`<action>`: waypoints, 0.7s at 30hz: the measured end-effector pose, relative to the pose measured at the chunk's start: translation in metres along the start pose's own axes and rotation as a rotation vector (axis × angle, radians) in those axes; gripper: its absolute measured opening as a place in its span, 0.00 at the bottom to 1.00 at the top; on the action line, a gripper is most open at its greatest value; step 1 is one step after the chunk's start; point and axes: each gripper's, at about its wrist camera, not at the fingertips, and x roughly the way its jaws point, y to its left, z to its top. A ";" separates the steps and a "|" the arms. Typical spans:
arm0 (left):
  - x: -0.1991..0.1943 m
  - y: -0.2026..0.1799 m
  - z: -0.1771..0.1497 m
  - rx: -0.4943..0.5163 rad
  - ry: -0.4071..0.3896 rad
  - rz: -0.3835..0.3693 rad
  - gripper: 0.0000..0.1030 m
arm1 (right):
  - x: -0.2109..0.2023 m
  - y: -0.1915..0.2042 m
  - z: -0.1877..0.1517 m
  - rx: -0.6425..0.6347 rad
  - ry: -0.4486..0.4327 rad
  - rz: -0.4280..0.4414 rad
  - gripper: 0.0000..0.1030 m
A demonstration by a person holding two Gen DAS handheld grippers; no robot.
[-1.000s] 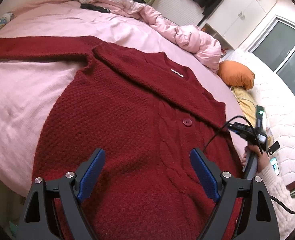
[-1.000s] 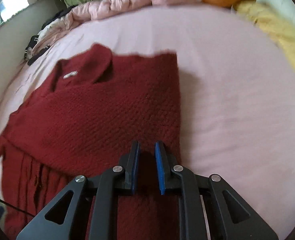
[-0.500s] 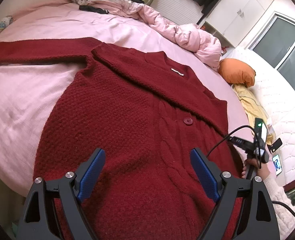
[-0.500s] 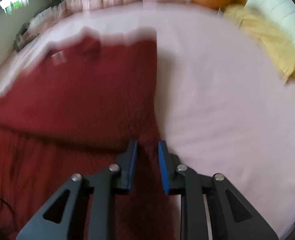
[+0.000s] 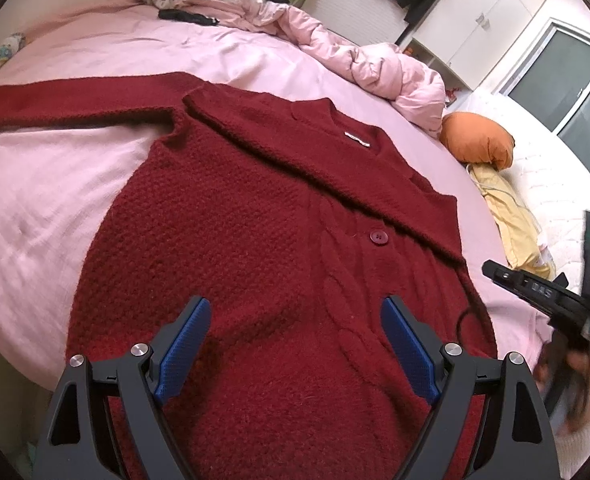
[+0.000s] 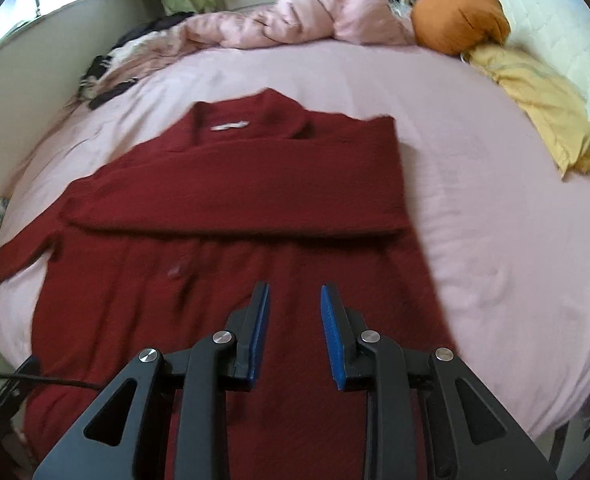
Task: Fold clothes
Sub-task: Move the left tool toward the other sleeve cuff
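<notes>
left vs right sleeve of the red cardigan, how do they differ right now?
The left sleeve lies stretched straight out on the pink sheet; the right sleeve is folded across the cardigan's chest. The left one rests on bedding, the right one on knit. Both lie flat and are ungripped.

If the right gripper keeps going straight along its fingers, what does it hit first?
Most likely the red cardigan: the right gripper, jaws opening with nothing between them, points down at its lower front, short of the folded-over sleeve. Depth is unclear.
</notes>
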 end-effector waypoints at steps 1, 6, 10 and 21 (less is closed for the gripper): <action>0.001 -0.001 0.000 0.007 0.004 0.009 0.84 | -0.005 0.011 -0.004 -0.010 -0.010 -0.022 0.37; 0.003 -0.008 -0.001 0.050 0.022 0.060 0.84 | -0.036 0.053 -0.036 -0.014 -0.133 -0.041 0.58; 0.005 -0.011 0.000 0.073 0.035 0.090 0.84 | -0.035 0.062 -0.053 -0.007 -0.154 -0.109 0.58; 0.007 -0.012 0.000 0.082 0.048 0.086 0.84 | -0.031 0.068 -0.054 -0.018 -0.157 -0.123 0.58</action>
